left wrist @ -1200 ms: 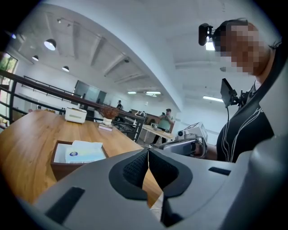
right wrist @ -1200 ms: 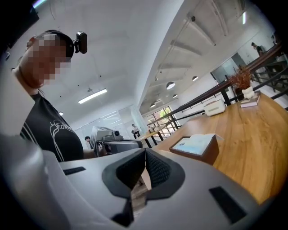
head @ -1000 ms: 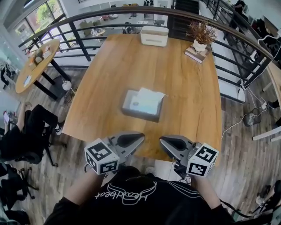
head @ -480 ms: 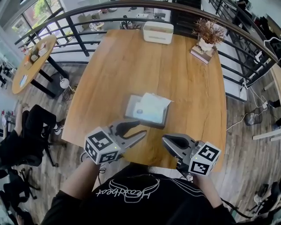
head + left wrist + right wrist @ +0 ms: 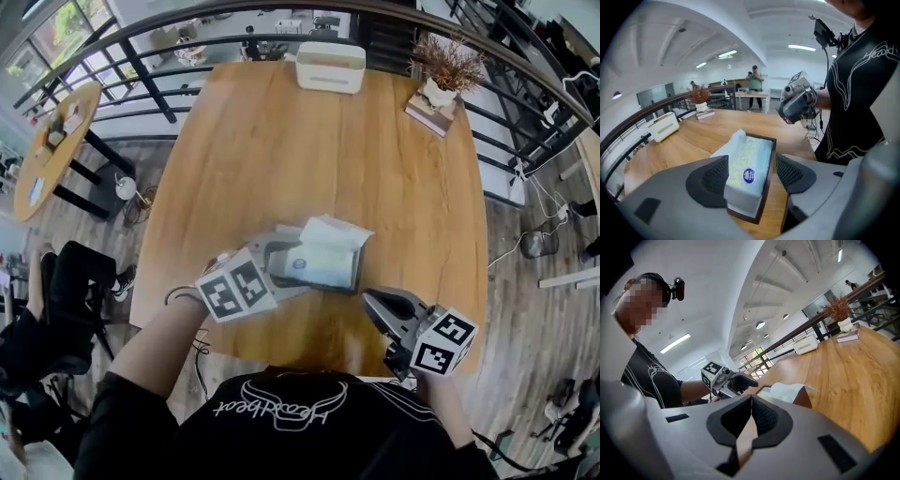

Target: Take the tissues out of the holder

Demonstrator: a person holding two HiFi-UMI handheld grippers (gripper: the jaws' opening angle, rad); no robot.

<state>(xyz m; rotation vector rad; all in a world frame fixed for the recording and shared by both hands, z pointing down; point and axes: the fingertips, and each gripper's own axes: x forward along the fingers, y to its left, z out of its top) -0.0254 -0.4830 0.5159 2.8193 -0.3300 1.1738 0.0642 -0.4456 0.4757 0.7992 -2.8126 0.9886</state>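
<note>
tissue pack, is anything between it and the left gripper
Nothing visible. The fingers of the left gripper have just been opening and stand apart on either side of the tissue pack's near end in its holder, not pressing it.

In the head view, left end of the holder (image 5: 356, 274) behind the left gripper (image 5: 281, 267)

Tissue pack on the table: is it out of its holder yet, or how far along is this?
Done: nothing is out yet; the tissue pack sits inside the dark holder. In hand: the left gripper has just been opening its jaws, which now straddle the pack's near end without gripping it. The right gripper is shut and empty, off to the side. Left: close on the pack and lift it clear.
</note>
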